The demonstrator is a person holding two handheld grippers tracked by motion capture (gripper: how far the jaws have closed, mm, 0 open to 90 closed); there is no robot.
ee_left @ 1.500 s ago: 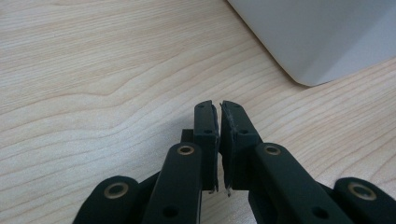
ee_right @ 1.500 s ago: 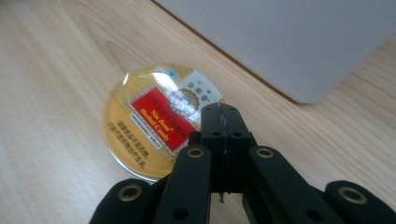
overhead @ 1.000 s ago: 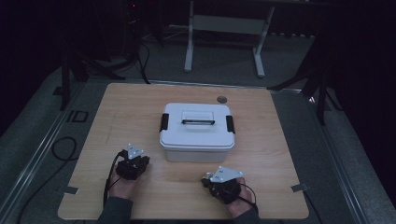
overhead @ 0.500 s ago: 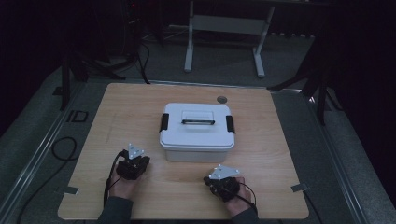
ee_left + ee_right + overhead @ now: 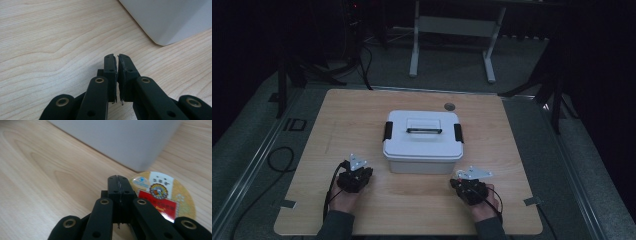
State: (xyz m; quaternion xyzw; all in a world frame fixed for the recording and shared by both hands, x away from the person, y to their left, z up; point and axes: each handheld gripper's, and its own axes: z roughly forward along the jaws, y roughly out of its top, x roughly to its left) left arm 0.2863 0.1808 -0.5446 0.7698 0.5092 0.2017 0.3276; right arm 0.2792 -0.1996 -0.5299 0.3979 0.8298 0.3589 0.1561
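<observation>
A white plastic box (image 5: 423,142) with a flat lid, a recessed handle and black side latches stands mid-table. My left gripper (image 5: 357,172) rests near its front left corner, jaws shut with nothing between them (image 5: 116,58); the box's rounded corner (image 5: 165,20) lies ahead to the right. My right gripper (image 5: 466,182) is low over the table by the front right corner, its jaws shut and empty (image 5: 117,180). Just right of those jaws a round printed disc (image 5: 162,195) with a gold rim and red label lies flat, partly under the gripper. The box wall (image 5: 120,140) is close ahead.
The wooden tabletop (image 5: 362,120) has bare room on both sides of the box. A small dark round spot (image 5: 449,106) sits behind the box. A metal stand (image 5: 452,30) and cables lie on the dark floor beyond the far edge.
My right gripper has slid to the right along the front of the box, still shut. The left gripper and the box have stayed put.
</observation>
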